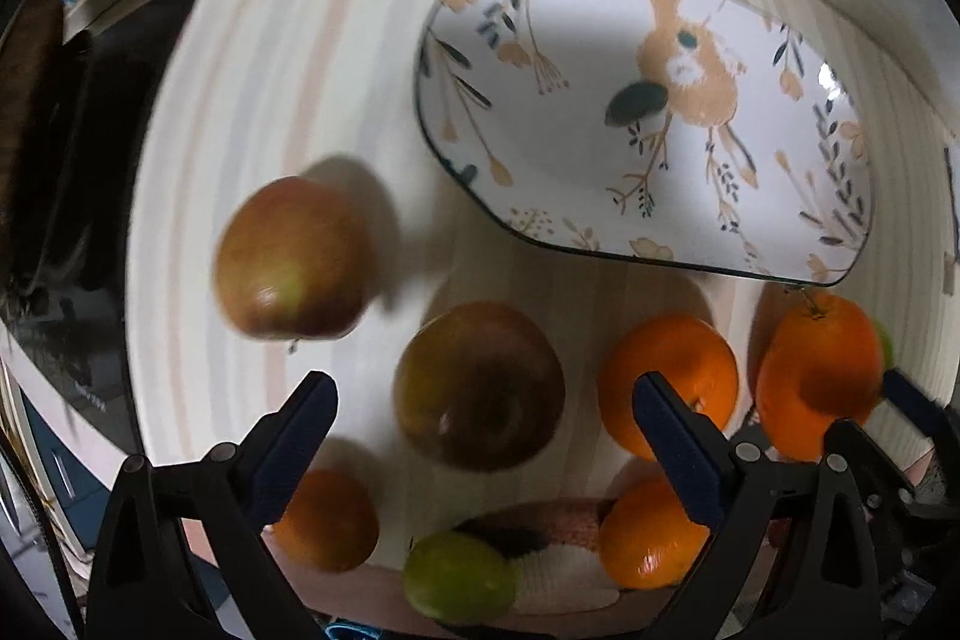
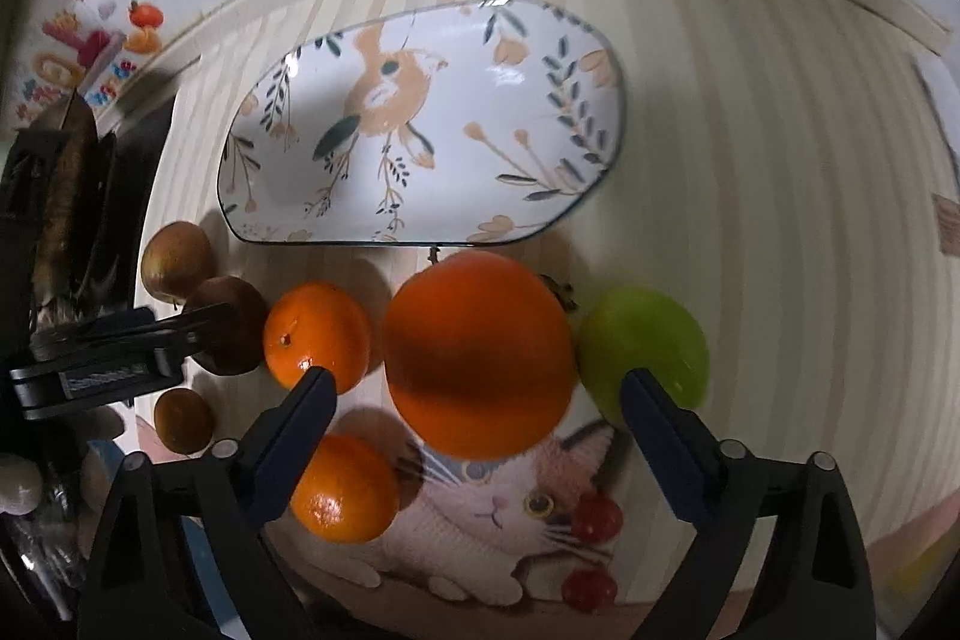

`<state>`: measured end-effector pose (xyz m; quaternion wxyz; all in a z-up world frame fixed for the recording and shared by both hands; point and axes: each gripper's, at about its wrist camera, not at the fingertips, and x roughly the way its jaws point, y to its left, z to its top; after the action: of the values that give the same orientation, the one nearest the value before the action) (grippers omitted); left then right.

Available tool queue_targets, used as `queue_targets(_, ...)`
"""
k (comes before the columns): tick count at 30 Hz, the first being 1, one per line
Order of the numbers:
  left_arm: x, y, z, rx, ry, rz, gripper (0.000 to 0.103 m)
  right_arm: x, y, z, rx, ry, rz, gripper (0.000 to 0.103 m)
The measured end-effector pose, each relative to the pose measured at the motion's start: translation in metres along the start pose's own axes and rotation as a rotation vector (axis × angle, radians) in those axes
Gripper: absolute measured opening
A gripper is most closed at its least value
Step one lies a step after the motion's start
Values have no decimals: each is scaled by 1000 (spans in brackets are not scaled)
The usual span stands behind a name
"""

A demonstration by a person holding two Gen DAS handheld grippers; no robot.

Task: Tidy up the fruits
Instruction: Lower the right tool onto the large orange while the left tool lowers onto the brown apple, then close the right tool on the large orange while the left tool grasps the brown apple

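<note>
**Fruits wait loose on the bench as both grippers come in over them**

Fruits lie scattered on the striped bench (image 1: 252, 112), none yet on the bird-painted plate (image 1: 600, 40), so I judge the first pick is only starting.

Left wrist view: the left gripper (image 1: 480, 436) stands wide apart and grips nothing; a reddish-brown apple (image 1: 480, 385) sits between its fingers, untouched. A second apple (image 1: 291, 259) lies at its ten o'clock, an orange (image 1: 672, 370) at three o'clock, the plate at one o'clock.

Right wrist view: the right gripper (image 2: 477, 421) is likewise spread and empty, with the large orange (image 2: 480, 358) between its fingers and a green fruit (image 2: 645, 349) just beside it at three o'clock. The plate lies at twelve o'clock.

Next, each gripper probably needs to sink around its fruit, close gently and carry it to the plate. The skins look smooth and round, so a roll is likely.
</note>
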<state>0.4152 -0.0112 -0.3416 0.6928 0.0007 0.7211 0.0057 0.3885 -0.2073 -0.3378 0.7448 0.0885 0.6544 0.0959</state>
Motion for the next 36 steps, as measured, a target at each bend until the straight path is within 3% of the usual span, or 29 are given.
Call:
queue_targets(3,6,4,6,-11,3,-8,87,7,10,9,-64,-2,-30,92)
queue_targets(5,10,7,8,-12,23,-12,66,16,16,15,-85,39,-36,89)
queue_targets(7,14,9,9,2,30,2,62,24,23,18,-107,72,-60,88)
queue_targets(14,13,16,4,15,20,-20,61,37,34,25,-145,91,-170,80)
queue_targets(22,6,23,-31,66,16,-17,61,33,25,9,-90,167,-129,79)
queue_targets(27,20,28,-24,57,27,-15,62,37,16,15,-37,153,-106,84)
queue_targets(36,44,38,-26,77,41,-6,62,58,57,19,-160,104,-242,88)
